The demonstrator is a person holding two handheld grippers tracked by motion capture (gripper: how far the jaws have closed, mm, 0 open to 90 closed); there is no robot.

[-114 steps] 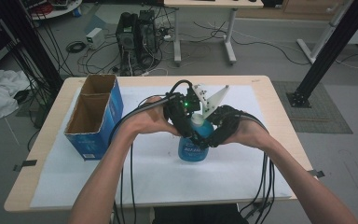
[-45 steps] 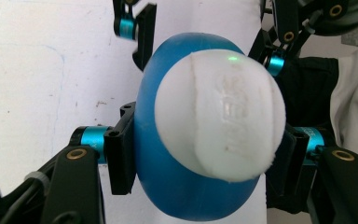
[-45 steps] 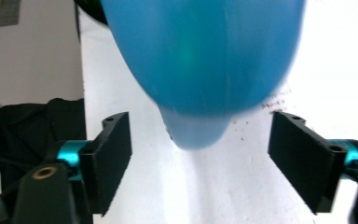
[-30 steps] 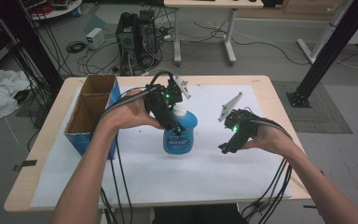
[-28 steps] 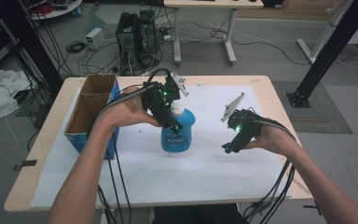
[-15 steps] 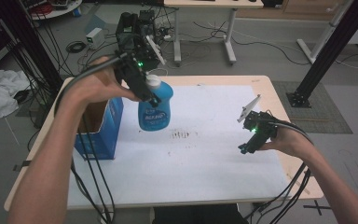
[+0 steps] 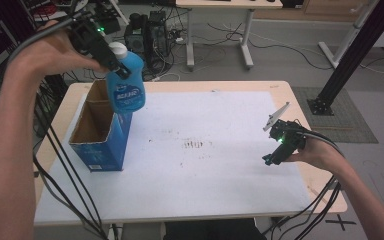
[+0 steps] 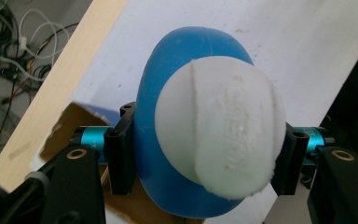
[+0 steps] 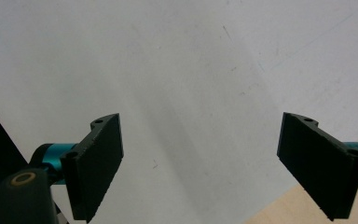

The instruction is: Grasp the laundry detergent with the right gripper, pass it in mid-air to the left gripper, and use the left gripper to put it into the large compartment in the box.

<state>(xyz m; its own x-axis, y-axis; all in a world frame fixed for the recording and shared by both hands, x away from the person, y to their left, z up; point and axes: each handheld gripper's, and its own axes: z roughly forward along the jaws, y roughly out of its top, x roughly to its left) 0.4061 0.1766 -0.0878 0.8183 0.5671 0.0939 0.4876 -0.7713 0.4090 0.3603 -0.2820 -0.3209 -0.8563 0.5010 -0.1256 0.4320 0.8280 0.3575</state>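
Observation:
A blue bottle (image 7: 126,85) with a white cap (image 7: 118,49) hangs in the air above the open blue cardboard box (image 7: 100,131) at the table's left. My left gripper (image 7: 111,62) is shut on the bottle just below the cap. In the left gripper view the white cap (image 8: 219,139) faces the camera, the blue bottle (image 8: 154,116) is pinched between both black jaws, and the box's brown inside (image 8: 67,126) lies below. My right gripper (image 7: 274,154) hovers low over the table's right side. Its jaws stand wide apart over the white sheet (image 9: 177,70), with nothing between them.
A white sheet (image 7: 205,170) covers most of the wooden table (image 7: 317,192), with a faint brown stain (image 7: 194,145) near its middle. Cables trail from both grippers over the front edge. Desks, computers and cables stand on the floor behind.
My left gripper has lifted the bottle off the table and carried it left and up, over the box. My right gripper has drifted right, away from the bottle.

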